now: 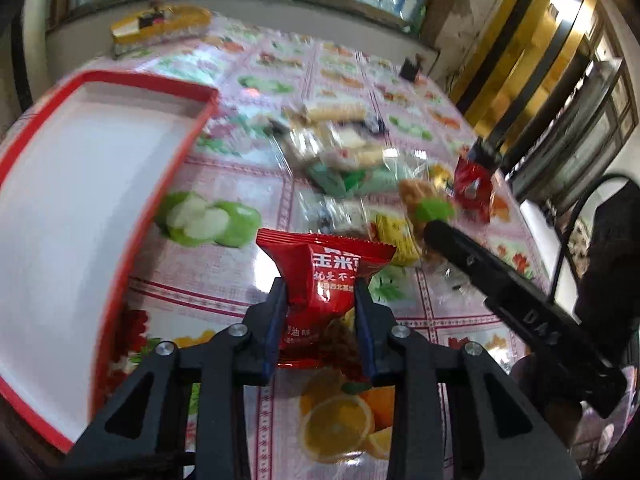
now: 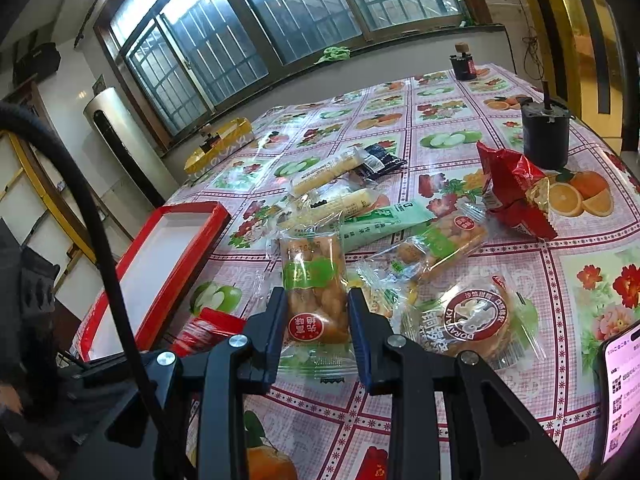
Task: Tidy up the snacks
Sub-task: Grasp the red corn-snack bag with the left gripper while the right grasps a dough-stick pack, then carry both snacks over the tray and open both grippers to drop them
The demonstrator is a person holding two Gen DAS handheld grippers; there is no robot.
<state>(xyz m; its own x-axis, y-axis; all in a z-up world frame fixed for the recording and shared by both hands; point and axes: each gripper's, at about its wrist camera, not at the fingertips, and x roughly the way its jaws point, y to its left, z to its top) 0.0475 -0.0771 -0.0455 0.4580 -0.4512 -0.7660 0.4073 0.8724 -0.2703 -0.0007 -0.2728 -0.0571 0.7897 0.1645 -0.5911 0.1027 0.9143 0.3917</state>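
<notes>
My left gripper [image 1: 320, 292] is shut on a red snack packet [image 1: 324, 276] and holds it above the tablecloth, right of the red tray [image 1: 140, 78] with a white inside. My right gripper [image 2: 316, 308] is shut on a clear packet of fried twists with a green band [image 2: 314, 280]. The red tray [image 2: 192, 240] lies to its left, and the red packet [image 2: 208, 326] in the left gripper shows low left. A pile of snacks [image 1: 344, 148] lies mid-table: wafer sticks [image 2: 328, 170], a green packet [image 2: 384, 220], a dorayaki [image 2: 476, 320], a red bag [image 2: 516, 188].
A phone [image 2: 624, 392] lies at the right edge. A dark cylinder [image 2: 546, 136] and a small black jar [image 2: 464, 64] stand at the far right. A yellow box [image 2: 224, 144] sits at the far left corner. The right gripper's body [image 1: 520, 304] crosses the left wrist view.
</notes>
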